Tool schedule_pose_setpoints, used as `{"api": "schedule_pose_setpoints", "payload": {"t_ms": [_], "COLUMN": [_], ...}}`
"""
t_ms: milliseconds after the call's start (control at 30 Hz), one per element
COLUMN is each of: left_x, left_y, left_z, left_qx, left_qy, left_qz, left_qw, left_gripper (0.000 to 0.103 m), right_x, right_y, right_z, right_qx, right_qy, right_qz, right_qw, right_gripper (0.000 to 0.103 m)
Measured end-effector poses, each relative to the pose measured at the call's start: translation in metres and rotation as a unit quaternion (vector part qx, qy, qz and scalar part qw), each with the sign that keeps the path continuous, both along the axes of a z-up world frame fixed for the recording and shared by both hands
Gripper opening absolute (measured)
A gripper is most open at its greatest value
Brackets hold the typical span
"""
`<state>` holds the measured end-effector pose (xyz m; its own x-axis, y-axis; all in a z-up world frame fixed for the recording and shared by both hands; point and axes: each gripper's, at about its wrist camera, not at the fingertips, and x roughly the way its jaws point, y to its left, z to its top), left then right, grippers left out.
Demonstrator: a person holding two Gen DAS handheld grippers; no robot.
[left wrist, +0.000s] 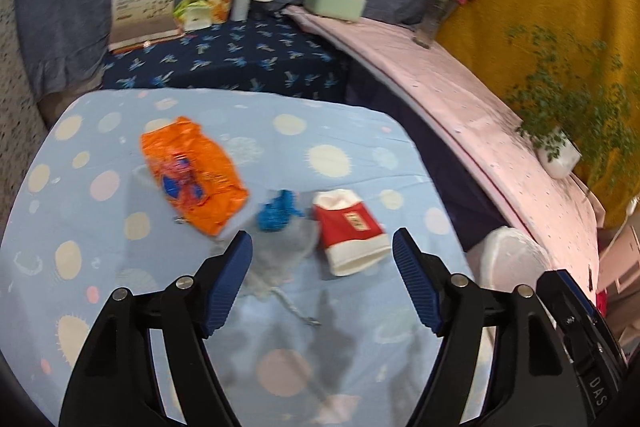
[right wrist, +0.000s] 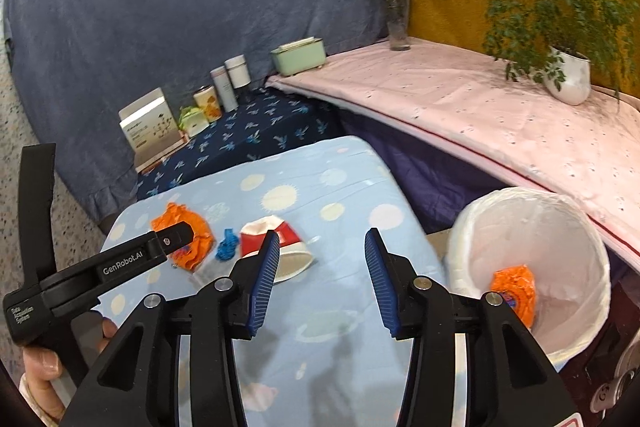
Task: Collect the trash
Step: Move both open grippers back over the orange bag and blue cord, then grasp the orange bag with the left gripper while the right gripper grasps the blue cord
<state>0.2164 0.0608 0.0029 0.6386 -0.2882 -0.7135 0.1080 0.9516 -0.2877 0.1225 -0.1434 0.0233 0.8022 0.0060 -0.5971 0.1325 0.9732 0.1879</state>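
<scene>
I see my left gripper wide and empty above the desk, my right gripper partly spread and empty too, the orange wrapper, blue scrap and red-and-white cup lying close together, and another orange wrapper inside the white bin.

It looks like a home room: cloth-covered surfaces, a potted plant at upper right, a flower vase at top centre, household containers at left, and a lined waste bin at lower right.
</scene>
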Motion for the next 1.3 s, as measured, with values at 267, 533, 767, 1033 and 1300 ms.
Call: {"api": "schedule_pose_setpoints", "payload": {"t_ms": [267, 533, 767, 1033, 1300], "left_x": [0.022, 0.054, 0.089, 0.128, 0.134], "left_y": [0.065, 0.108, 0.124, 0.119, 0.096], "left_z": [-0.034, -0.059, -0.079, -0.101, -0.107], "left_qx": [0.006, 0.002, -0.013, -0.028, 0.003], "left_qy": [0.037, 0.058, 0.07, 0.096, 0.078], "left_qz": [0.056, 0.087, 0.099, 0.089, 0.065], "left_qw": [0.9977, 0.9945, 0.9925, 0.991, 0.9948], "left_gripper": [0.069, 0.069, 0.082, 0.083, 0.063], "right_x": [0.035, 0.078, 0.123, 0.16, 0.168], "right_y": [0.058, 0.107, 0.133, 0.141, 0.131], "right_z": [-0.024, -0.057, -0.09, -0.117, -0.135], "right_qx": [-0.007, -0.012, -0.012, -0.022, -0.014], "right_qy": [0.032, 0.065, 0.095, 0.113, 0.13], "right_qz": [0.054, 0.096, 0.118, 0.115, 0.11], "right_qw": [0.998, 0.993, 0.988, 0.987, 0.985], "right_gripper": [0.044, 0.044, 0.044, 0.044, 0.034]}}
